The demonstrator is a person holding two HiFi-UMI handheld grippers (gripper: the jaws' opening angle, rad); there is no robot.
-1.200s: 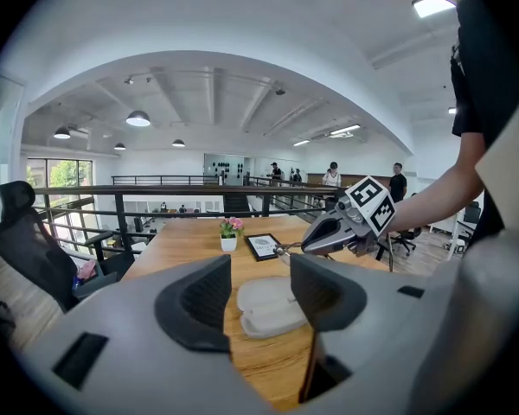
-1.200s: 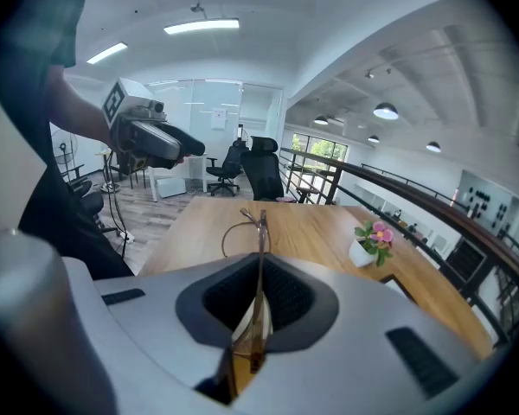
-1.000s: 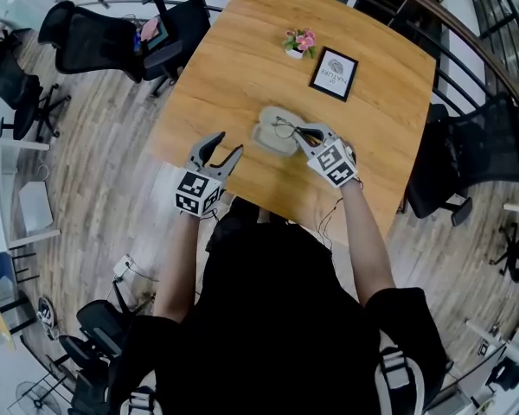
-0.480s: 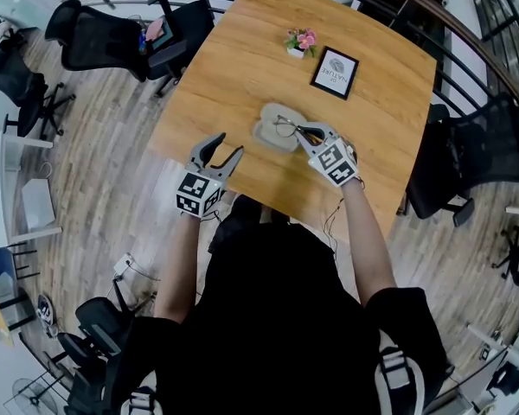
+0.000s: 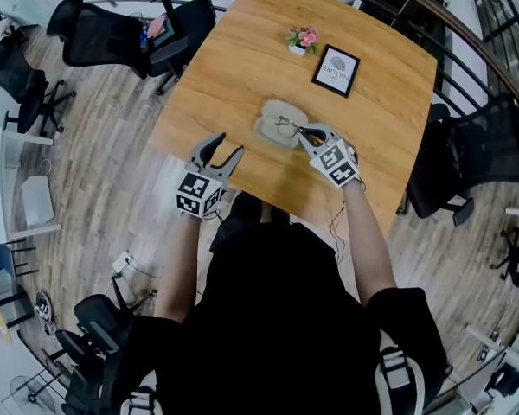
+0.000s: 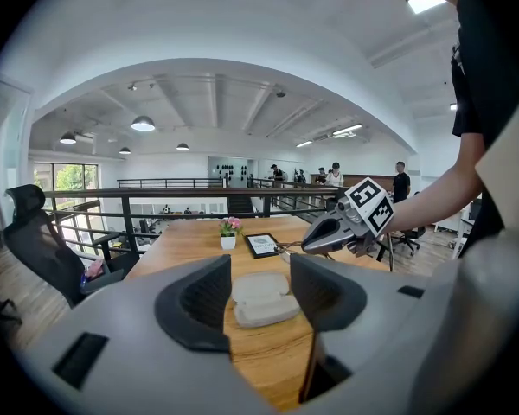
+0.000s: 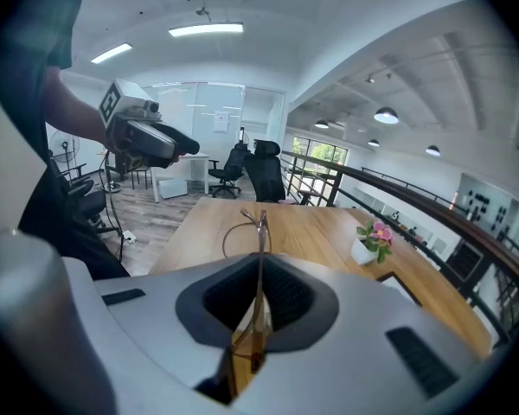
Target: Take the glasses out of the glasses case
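Observation:
The grey glasses case (image 5: 271,121) lies open on the wooden table (image 5: 242,50), and in the left gripper view the case (image 6: 261,298) shows straight ahead with nothing in it. My right gripper (image 5: 304,134) hovers at the case's right edge, shut on a temple of the thin wire-rimmed glasses (image 5: 285,128). In the right gripper view the glasses (image 7: 261,240) stick out from between the pressed jaws, held above the table. My left gripper (image 5: 218,148) stands open at the table's near edge, apart from the case, holding nothing.
A small pot of pink flowers (image 5: 299,41) and a black picture frame (image 5: 335,71) stand further back on the table. Black office chairs (image 5: 104,37) ring the table, one (image 5: 454,158) close on the right. A railing runs behind the table.

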